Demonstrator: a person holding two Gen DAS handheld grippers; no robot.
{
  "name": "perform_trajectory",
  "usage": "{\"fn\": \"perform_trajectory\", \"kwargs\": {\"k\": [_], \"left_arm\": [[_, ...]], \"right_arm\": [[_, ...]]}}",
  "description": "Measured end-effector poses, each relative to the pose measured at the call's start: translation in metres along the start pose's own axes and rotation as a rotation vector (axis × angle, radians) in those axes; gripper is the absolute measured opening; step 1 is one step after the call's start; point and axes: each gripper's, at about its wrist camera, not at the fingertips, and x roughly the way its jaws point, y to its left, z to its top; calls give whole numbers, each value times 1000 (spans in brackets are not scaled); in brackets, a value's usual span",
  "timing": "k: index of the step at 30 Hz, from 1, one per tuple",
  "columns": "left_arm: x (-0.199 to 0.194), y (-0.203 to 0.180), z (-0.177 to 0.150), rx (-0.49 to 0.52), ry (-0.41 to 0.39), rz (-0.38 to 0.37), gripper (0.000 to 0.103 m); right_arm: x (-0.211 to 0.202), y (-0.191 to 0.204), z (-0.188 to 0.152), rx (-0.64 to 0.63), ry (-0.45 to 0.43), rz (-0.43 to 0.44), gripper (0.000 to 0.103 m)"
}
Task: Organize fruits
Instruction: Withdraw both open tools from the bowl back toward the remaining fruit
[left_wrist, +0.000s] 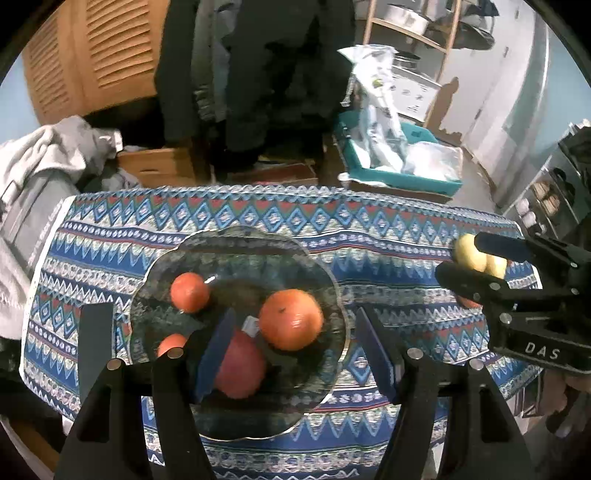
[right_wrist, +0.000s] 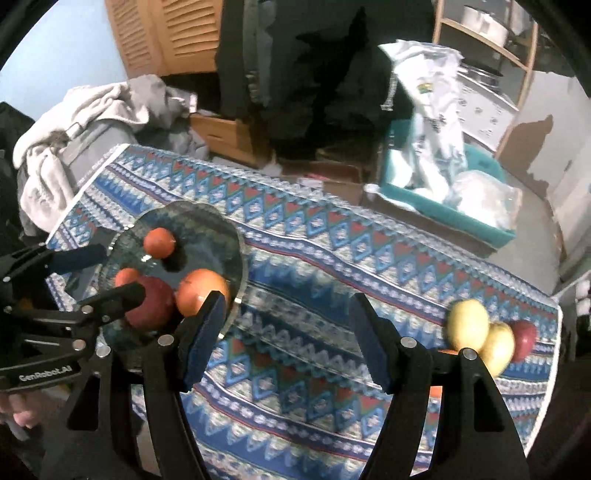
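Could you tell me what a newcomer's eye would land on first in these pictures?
Probably the glass plate of fruit on the patterned tablecloth, where a big orange sits beside a red apple. Next come two yellow apples near the cloth's right edge, with the open right gripper above the bare middle.

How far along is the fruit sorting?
Partway. Done: the glass plate holds a big orange, a red apple and two small oranges. In hand: nothing; the left claw hangs open over the plate, and the right claw is open. Left: two yellow apples and another red fruit on the tablecloth.
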Motion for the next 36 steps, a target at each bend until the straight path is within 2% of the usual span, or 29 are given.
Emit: {"fn": "perform_trajectory", "kwargs": {"k": [4,23,32,36], "left_arm": [[0,-20,2,28,2,-15,73],[5,-127,8,220,22,-55,73],[19,-176,9,297,55,-76,75],[27,-199,13,327,67,-90,78]], "right_arm": [[-11,-23,-8,31,-1,-38,70],[-52,-137,-64,201,-22,-118,71],[-64,-183,-91,234,7,-179,71],[-64,-206,-96,257,31,-179,71]]}}
